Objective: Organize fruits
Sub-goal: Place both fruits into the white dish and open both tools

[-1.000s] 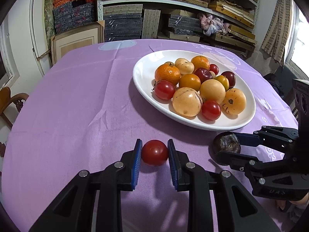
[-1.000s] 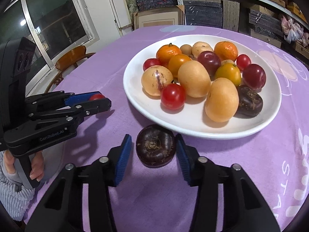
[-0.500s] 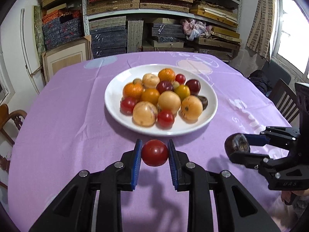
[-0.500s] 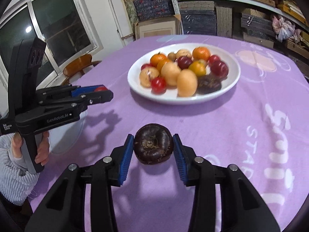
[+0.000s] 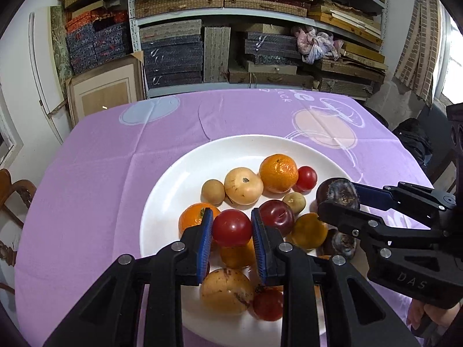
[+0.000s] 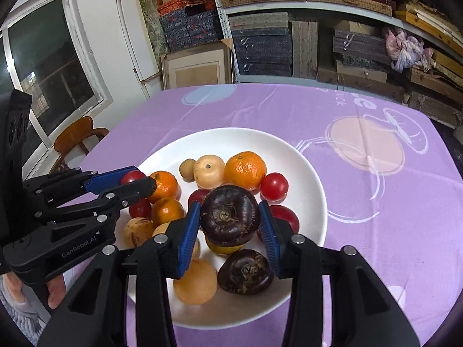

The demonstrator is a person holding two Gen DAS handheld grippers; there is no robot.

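A round table is covered by a lilac tablecloth (image 5: 95, 179) printed with pale circles and white lettering. Behind it, metal shelves (image 5: 260, 14) are packed with flat woven and patterned boxes, and a bundle of pinkish cloth (image 5: 314, 43) is lodged among them. A framed panel (image 5: 104, 92) is leaned against the wall on the left, and a wooden chair (image 6: 78, 136) is seen beside a window (image 6: 46, 66) in the right wrist view.

A white plate (image 5: 165, 202) is set on the cloth and is heaped with fruit: mandarins, pale yellow-tan round fruits, dark red plums, small red tomatoes and a dark purple mangosteen (image 6: 246, 271) near the plate's near edge.

A glossy red tomato (image 5: 231, 228) is clamped between the blue pads of the left gripper (image 5: 231, 231) and is held above the fruit on the plate's left part. A second mangosteen (image 6: 230, 215), dark purple with a brown stem scar facing the camera, is pinched between the pads of the right gripper (image 6: 230, 225) and is held over the middle of the pile. Both grippers are angled downward toward the plate and are held side by side, close together. Fingers (image 6: 55, 292) of the person's hand and a grey ribbed sleeve (image 6: 17, 315) are seen on the left gripper's handle.
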